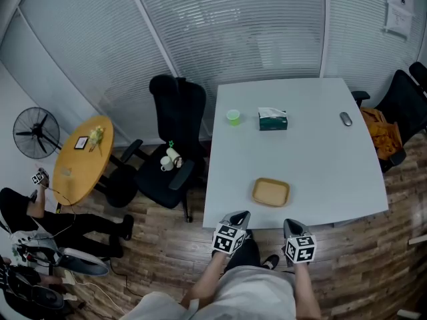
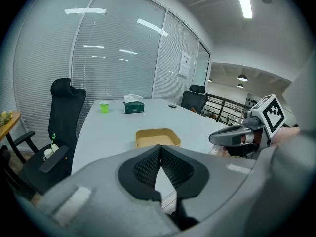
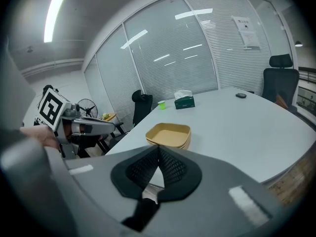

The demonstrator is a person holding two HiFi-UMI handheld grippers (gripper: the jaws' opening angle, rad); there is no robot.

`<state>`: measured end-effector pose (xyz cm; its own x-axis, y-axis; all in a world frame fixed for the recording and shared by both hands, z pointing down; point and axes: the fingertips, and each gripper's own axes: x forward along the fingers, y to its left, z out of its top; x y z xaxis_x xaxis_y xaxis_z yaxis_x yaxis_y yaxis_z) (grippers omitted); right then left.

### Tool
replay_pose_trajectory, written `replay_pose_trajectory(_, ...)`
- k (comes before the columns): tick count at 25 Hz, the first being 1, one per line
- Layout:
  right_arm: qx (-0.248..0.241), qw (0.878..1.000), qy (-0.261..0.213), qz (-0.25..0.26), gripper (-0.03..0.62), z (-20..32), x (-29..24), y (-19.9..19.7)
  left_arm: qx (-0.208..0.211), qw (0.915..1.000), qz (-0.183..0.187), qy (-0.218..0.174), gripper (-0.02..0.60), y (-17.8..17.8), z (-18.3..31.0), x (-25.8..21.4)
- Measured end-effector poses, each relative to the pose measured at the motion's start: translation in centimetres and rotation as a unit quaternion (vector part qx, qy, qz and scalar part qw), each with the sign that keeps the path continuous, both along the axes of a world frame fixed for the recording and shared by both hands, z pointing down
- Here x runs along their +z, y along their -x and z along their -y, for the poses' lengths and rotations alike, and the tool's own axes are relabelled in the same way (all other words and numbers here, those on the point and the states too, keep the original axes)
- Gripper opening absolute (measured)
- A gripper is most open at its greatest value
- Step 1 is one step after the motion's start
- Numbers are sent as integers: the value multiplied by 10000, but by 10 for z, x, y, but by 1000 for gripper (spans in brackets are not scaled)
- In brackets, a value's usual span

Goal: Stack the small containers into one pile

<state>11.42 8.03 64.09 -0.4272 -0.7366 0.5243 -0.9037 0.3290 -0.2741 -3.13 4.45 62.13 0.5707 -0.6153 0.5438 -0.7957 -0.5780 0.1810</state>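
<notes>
A pile of tan square containers sits near the front edge of the pale table, one nested in another; the same pile of containers lies ahead in the left gripper view and the containers in the right gripper view. My left gripper and right gripper hover side by side just off the table's front edge, below the pile. Both are shut with nothing between the jaws. The left gripper and the right gripper each have their black pads touching at the tips.
A green cup, a dark green tissue box and a small dark device lie farther back on the table. A black office chair stands left of the table, another chair at the right. A round yellow table and a fan are at far left.
</notes>
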Motion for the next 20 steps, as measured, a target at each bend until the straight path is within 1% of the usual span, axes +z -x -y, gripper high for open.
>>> replay_pose_trajectory(20,-103,9999,19,-30,2,0,1,-1,-11,10000,-18,28,5,-4,1,3)
